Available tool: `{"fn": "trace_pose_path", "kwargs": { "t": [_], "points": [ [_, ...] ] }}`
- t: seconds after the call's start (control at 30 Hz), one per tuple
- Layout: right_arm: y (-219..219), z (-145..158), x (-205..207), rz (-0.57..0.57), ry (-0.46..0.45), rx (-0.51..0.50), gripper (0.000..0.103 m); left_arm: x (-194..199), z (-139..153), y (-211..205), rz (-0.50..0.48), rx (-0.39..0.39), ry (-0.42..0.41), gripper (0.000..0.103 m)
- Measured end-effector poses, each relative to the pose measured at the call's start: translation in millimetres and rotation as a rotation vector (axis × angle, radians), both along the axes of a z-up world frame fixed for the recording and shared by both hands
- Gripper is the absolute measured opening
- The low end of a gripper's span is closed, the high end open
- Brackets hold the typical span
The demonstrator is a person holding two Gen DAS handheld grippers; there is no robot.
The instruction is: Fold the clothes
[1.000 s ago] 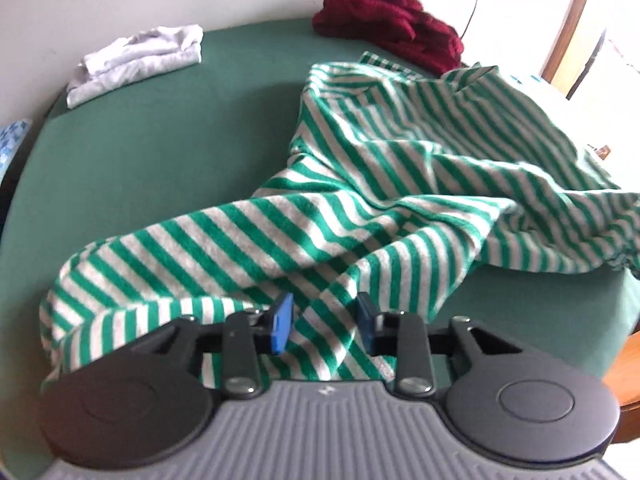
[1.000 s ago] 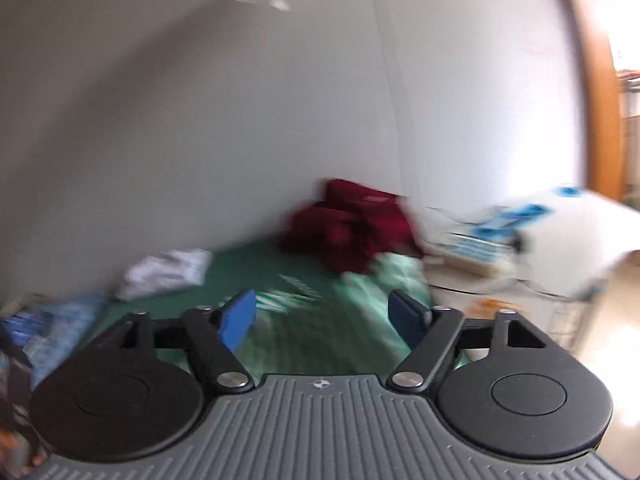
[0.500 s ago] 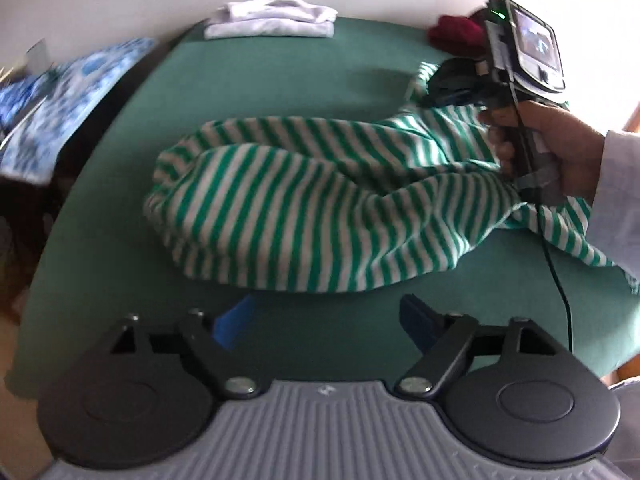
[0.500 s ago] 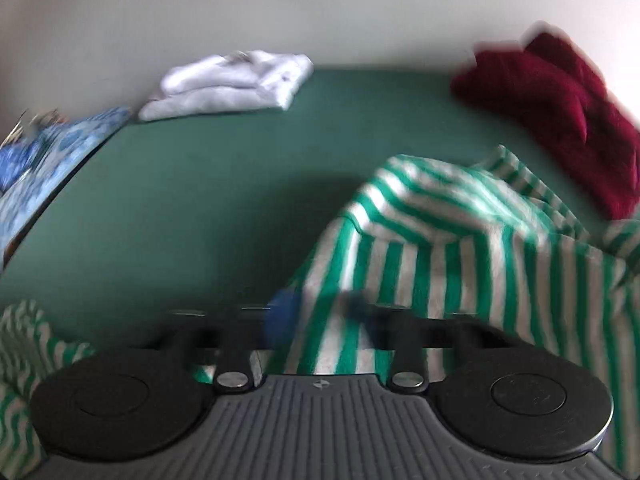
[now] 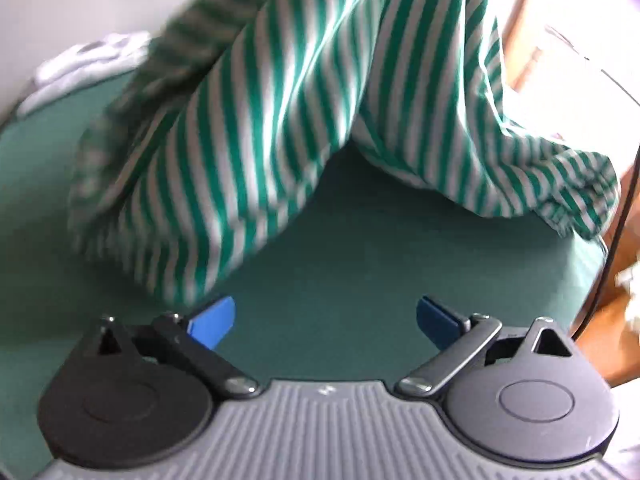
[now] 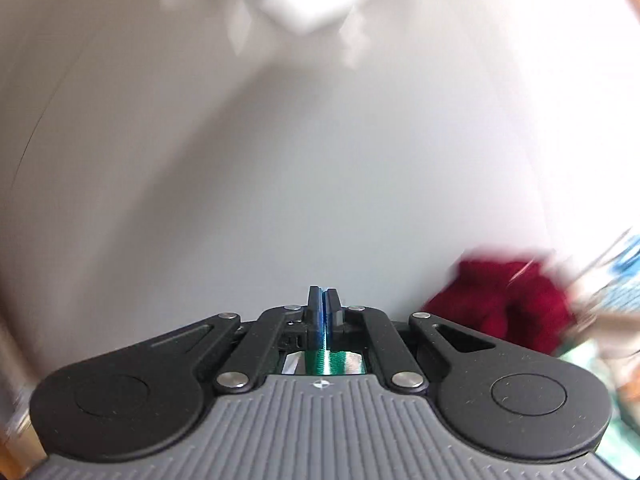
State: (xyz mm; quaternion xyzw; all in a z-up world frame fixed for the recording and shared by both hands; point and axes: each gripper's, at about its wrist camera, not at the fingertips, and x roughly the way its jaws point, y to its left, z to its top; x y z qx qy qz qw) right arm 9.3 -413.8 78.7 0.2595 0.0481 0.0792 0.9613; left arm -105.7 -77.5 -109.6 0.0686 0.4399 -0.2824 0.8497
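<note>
A green-and-white striped garment (image 5: 256, 128) hangs lifted above the green table (image 5: 352, 272) in the left wrist view, its lower folds still touching the cloth. My left gripper (image 5: 326, 322) is near the table's front, its jaws opening wide, with nothing between the blue pads (image 5: 212, 320); the garment's hem hangs just beyond the left pad. My right gripper (image 6: 324, 308) points level at a white wall and is shut on the striped garment; a strip of it (image 6: 328, 360) shows behind the closed pads.
A folded white garment (image 5: 84, 68) lies at the table's far left. A dark red garment (image 6: 508, 300) sits at the right in the right wrist view. A dark cable (image 5: 616, 236) and a wooden edge (image 5: 608, 324) run along the table's right side.
The right gripper closed on the striped garment and rose with it, so the cloth now hangs lifted off the table. The left gripper let go of the cloth and opened wide.
</note>
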Motion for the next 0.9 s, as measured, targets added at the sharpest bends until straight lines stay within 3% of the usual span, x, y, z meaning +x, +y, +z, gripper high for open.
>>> {"fn": "trace_pose_path", "kwargs": {
  "t": [0.17,0.23,0.3,0.37,0.43,0.5,0.57,0.63,0.7,0.77,0.8,0.83,0.87,0.9],
  "points": [
    [-56,-37,-68,-0.299,0.162,-0.157,0.001,15,1,-42,-0.116,0.003,-0.041,0.098],
    [-69,-67,-85,-0.377,0.330,-0.251,0.010,27,0,-57,-0.131,0.021,-0.051,0.098],
    [-77,-101,-101,-0.442,0.503,-0.336,0.035,40,-1,-69,-0.131,0.029,-0.047,0.098],
    [-81,-122,-118,-0.499,0.568,-0.377,0.045,57,-3,-77,-0.114,0.034,-0.028,0.098],
    [-82,-128,-126,-0.432,0.546,-0.350,0.049,72,-5,-79,-0.077,0.020,-0.001,0.098],
    [-75,-127,-112,-0.337,0.492,-0.350,0.067,87,-7,-76,-0.030,-0.014,0.034,0.100],
    [-61,-126,-92,-0.249,0.427,-0.396,0.077,102,-9,-73,0.020,-0.042,0.062,0.100],
    [-49,-124,-66,-0.163,0.391,-0.470,0.081,111,-12,-76,0.065,-0.033,0.051,0.100],
    [-48,-139,-37,-0.092,0.428,-0.473,0.084,117,-14,-82,0.091,-0.015,0.027,0.100],
    [-49,-160,-9,-0.027,0.485,-0.452,0.082,120,-16,-94,0.105,0.018,0.000,0.099],
    [-51,-169,4,0.000,0.528,-0.429,0.064,121,-16,-100,0.107,0.039,-0.015,0.092],
    [-55,-175,14,0.021,0.582,-0.395,0.036,120,-13,-103,0.109,0.043,-0.027,0.077],
    [-60,-176,19,0.030,0.600,-0.355,0.006,117,-8,-102,0.109,0.031,-0.036,0.071],
    [-65,-170,20,0.026,0.586,-0.312,0.003,115,-3,-102,0.110,0.019,-0.045,0.065]
  ]
}}
